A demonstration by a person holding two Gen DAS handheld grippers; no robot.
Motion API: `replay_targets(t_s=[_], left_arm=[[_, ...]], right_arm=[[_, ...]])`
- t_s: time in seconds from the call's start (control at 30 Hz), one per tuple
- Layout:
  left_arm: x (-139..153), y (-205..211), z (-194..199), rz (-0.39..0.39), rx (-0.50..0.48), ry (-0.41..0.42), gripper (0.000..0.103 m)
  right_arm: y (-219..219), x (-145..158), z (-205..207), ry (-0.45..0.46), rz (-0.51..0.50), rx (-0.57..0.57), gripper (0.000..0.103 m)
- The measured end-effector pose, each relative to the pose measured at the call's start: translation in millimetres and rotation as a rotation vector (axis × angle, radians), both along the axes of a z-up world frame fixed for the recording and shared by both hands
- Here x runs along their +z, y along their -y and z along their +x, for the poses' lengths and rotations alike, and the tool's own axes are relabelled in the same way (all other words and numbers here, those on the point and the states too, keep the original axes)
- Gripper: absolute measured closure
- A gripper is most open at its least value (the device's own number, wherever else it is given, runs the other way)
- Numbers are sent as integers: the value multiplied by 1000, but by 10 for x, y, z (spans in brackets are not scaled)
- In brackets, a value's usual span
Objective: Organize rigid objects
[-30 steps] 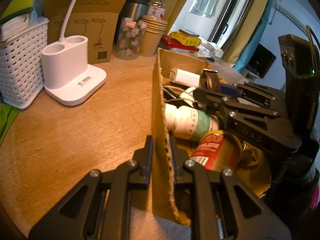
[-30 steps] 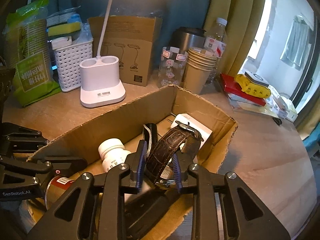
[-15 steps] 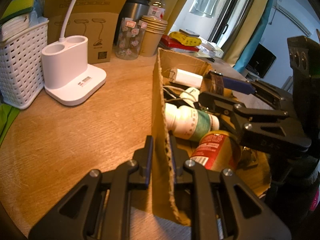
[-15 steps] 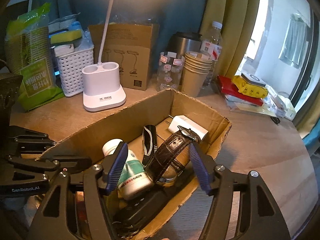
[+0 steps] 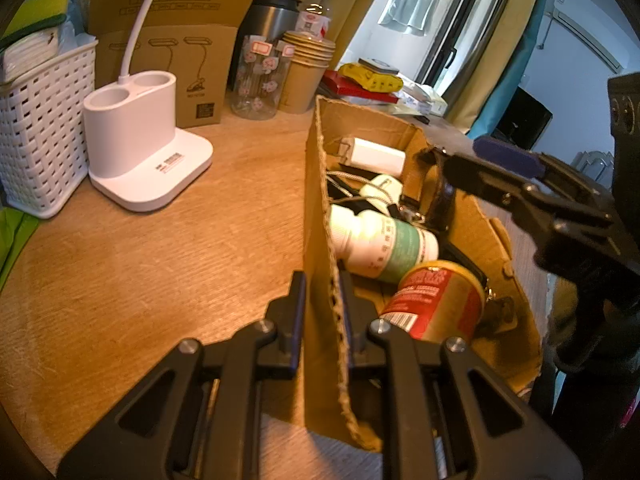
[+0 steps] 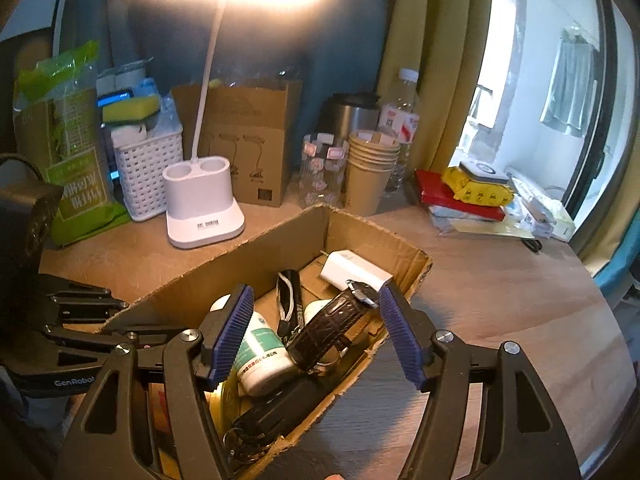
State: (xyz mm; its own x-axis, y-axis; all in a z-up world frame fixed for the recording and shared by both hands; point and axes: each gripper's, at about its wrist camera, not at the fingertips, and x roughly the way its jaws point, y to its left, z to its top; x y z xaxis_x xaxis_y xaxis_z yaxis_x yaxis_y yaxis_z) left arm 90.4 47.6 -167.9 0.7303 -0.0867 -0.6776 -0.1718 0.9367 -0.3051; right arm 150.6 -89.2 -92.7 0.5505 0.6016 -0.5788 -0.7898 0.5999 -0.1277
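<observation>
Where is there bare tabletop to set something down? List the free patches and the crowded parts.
Free: the wood between the white lamp base and the cardboard box, and the tabletop right of the box, below the red and yellow stack. Crowded: inside the box, and the back row from the white basket to the paper cups.

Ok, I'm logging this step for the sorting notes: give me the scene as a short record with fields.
container: cardboard box on the wooden table
left tool: shut on the box's near wall
right tool: open above the box, holding nothing
watch: brown strap, lying in the box on other items
also in box: white bottle, red can, white charger
</observation>
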Motion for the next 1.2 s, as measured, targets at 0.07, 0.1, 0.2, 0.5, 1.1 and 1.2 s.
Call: replay_targets(t_s=[0.07,0.1,0.2,0.5,1.1,1.2], left_arm=[[2,8,-2,0,0,0,87],[0,0,0,0,0,0,87],[1,3,-1,0,0,0,87],[1,0,0,0,0,0,87],[81,14,-91,69,40,35,80],[163,17,-161,100,64,82,75]], right_arm=[[1,12,-15,9,-3,-5,34],[-1,17,-26,12,-4,-7,34],[-3,39,-71,22,-3,-11,34],[48,117,-185,34,15,-24,34],[423,212,-359,-20,71,-176,34],[519,292,-436,-10,86,-209,34]])
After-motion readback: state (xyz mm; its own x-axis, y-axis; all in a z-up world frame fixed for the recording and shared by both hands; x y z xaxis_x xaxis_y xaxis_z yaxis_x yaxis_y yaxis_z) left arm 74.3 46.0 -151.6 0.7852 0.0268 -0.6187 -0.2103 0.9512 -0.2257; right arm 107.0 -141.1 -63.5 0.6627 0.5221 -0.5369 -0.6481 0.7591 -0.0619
